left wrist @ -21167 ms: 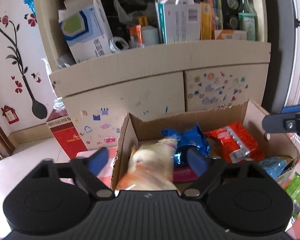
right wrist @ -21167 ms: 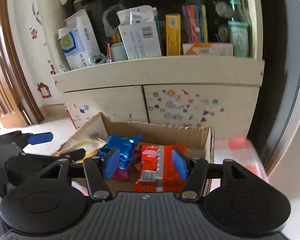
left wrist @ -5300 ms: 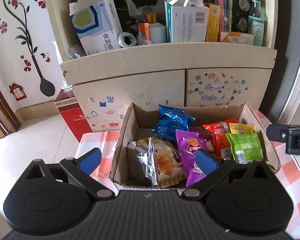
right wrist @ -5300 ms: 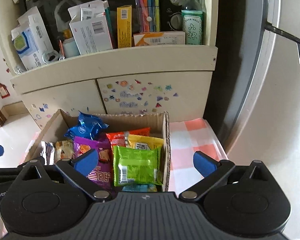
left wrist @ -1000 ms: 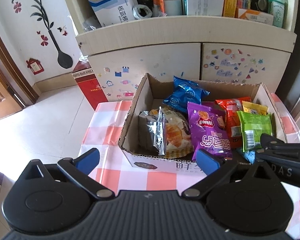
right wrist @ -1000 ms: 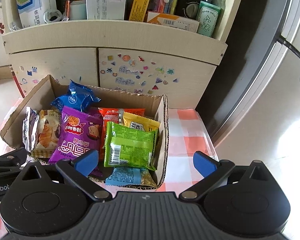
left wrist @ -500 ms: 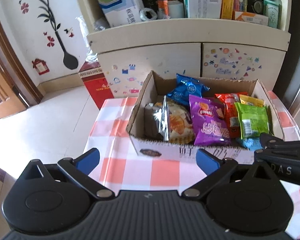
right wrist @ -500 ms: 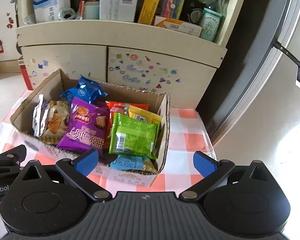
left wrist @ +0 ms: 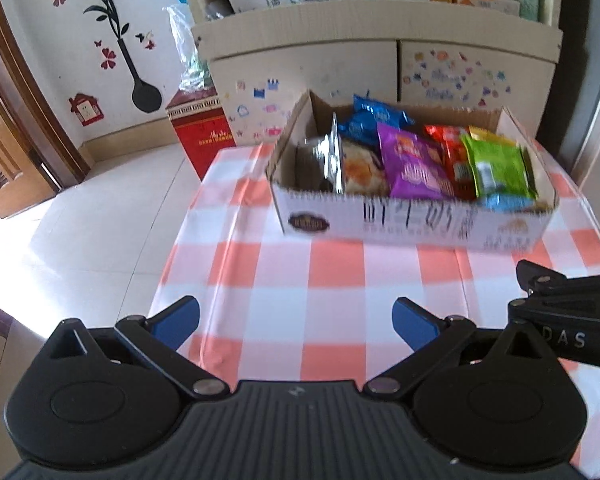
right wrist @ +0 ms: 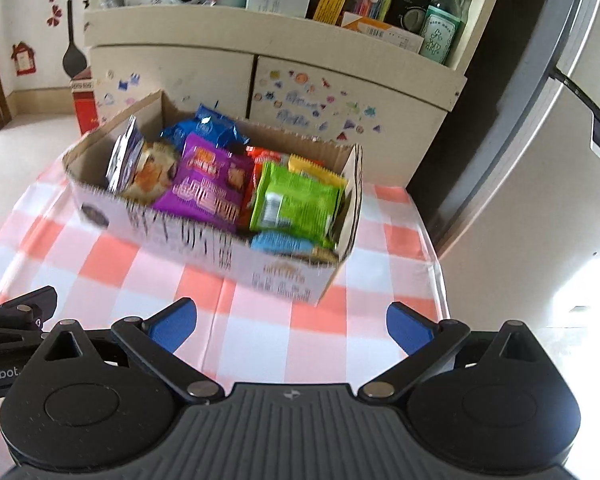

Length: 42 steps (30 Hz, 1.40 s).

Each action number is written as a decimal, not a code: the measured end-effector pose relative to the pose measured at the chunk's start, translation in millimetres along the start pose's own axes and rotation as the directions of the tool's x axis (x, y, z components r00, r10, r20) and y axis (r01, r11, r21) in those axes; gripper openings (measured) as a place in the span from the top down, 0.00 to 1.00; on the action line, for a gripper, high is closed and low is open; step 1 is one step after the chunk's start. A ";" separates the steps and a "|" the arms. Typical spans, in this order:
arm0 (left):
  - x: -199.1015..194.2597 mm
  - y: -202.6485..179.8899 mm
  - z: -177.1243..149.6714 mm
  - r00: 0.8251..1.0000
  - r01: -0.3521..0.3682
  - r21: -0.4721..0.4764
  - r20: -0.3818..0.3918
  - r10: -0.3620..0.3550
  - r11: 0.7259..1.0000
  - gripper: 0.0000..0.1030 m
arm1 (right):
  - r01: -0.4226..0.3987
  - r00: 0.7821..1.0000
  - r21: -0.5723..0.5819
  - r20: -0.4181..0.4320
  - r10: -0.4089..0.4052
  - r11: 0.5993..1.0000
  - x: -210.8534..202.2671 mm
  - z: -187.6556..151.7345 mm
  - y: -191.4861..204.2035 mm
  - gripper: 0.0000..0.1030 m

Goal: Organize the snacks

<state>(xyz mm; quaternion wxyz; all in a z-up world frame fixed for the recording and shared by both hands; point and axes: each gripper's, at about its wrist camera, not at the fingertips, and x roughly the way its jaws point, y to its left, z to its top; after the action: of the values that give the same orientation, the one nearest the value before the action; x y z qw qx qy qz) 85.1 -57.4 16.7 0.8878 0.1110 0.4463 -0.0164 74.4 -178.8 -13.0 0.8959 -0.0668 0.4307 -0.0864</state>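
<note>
While both grippers hover low over checked tablecloth (left wrist: 284, 264), left gripper (left wrist: 296, 322) & right gripper (right wrist: 292, 326) spread wide, empty; snack box (right wrist: 236, 248) sits upper-centre, well beyond fingertips

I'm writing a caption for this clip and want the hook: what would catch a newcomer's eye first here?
The cardboard box packed with bright snack packets stands out, sitting toward the far side of the red-and-white checked tablecloth. The purple packet near the middle and the green packet at its right end are loudest. Both the left gripper and right gripper sit open and empty in front of it.
</note>
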 end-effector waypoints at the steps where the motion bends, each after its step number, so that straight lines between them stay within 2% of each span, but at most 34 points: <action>1: -0.6 -0.2 -5.7 1.000 -0.004 0.004 -0.003 0.004 1.000 0.01 | -0.006 1.000 -0.001 -0.001 0.006 1.000 -0.3 -5.1 0.7 0.00; 11: -3.5 1.7 -47.7 0.999 0.023 0.017 -0.038 -0.023 1.000 0.01 | -0.138 0.990 0.040 -0.017 0.139 0.990 2.6 -49.5 -3.0 0.00; 18: -3.9 14.9 -67.6 0.998 0.034 -0.027 -0.059 -0.036 0.999 0.01 | -0.173 0.984 0.006 -0.031 0.173 0.985 14.0 -83.3 1.7 0.00; 23: -2.7 21.9 -79.7 0.997 0.033 -0.041 -0.068 -0.036 0.999 0.01 | -0.178 0.984 0.056 -0.001 0.178 0.982 21.7 -107.1 1.7 0.00; 27: 0.5 25.5 -87.1 0.996 0.042 -0.048 -0.079 -0.046 0.998 0.01 | -0.150 0.989 0.097 0.025 0.148 0.984 30.4 -115.9 -0.6 0.00; 32: 3.7 27.7 -93.9 0.995 0.050 -0.046 -0.085 -0.053 0.998 0.01 | -0.123 0.987 0.100 0.112 0.112 0.987 36.3 -119.4 -3.6 0.00; 36: 7.9 26.7 -99.6 0.993 0.056 -0.039 -0.106 -0.060 0.998 0.01 | -0.117 0.978 0.127 0.187 0.092 0.985 41.7 -122.9 -7.5 0.00; 42: 11.8 26.3 -105.7 0.989 0.063 -0.052 -0.129 -0.069 0.997 0.01 | -0.109 0.967 0.122 0.243 0.077 0.987 47.6 -121.3 -7.4 0.00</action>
<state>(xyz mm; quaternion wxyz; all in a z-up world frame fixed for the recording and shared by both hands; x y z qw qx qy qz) 12.2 -8.5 -48.9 0.8581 0.0758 0.5072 -0.0276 7.9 -201.6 -122.9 0.9464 0.0041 0.3165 -0.0645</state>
